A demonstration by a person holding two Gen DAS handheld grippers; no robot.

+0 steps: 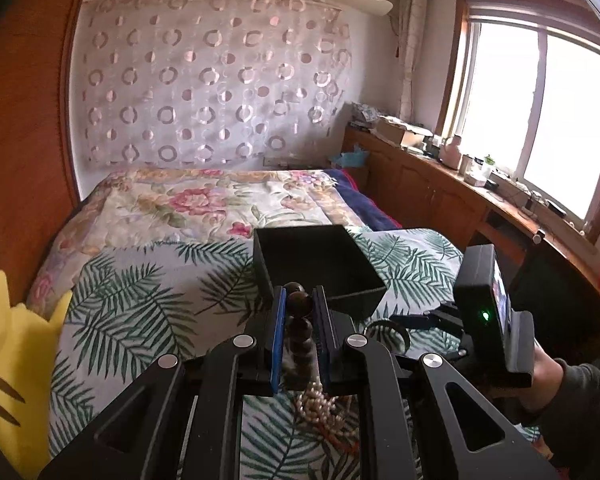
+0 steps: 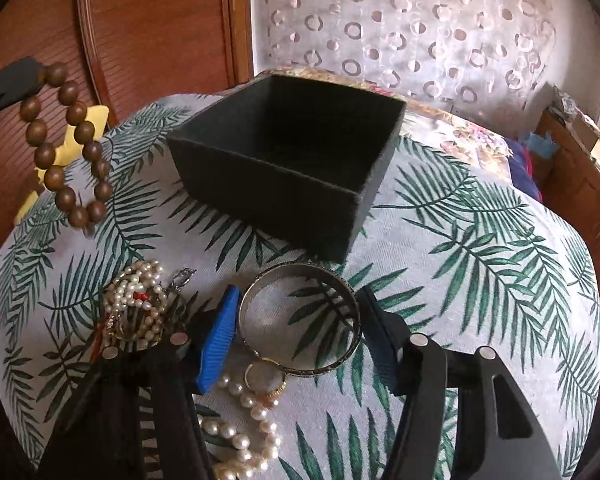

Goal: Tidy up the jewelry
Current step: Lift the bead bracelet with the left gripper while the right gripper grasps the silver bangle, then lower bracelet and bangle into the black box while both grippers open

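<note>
A brown wooden bead bracelet (image 1: 300,320) is clamped between the blue pads of my left gripper (image 1: 300,292), which is shut on it just in front of the open black box (image 1: 320,268). In the right wrist view the same bracelet (image 2: 68,148) dangles at the upper left, above the bedspread. My right gripper (image 2: 298,294) is down on the bed in front of the black box (image 2: 284,168). Its two pads touch opposite sides of a flat-lying metal bangle (image 2: 356,344). Beside it lie a tangle of pearls (image 2: 136,300), a pearl strand (image 2: 244,420) and a small gold ring (image 2: 265,380).
Everything rests on a palm-leaf bedspread (image 2: 480,280) over a bed with a floral quilt (image 1: 188,204). A yellow plush toy (image 1: 8,360) lies at the left bed edge. A wooden headboard wall (image 2: 148,20) is behind, and a cluttered wooden counter (image 1: 440,176) runs under the window.
</note>
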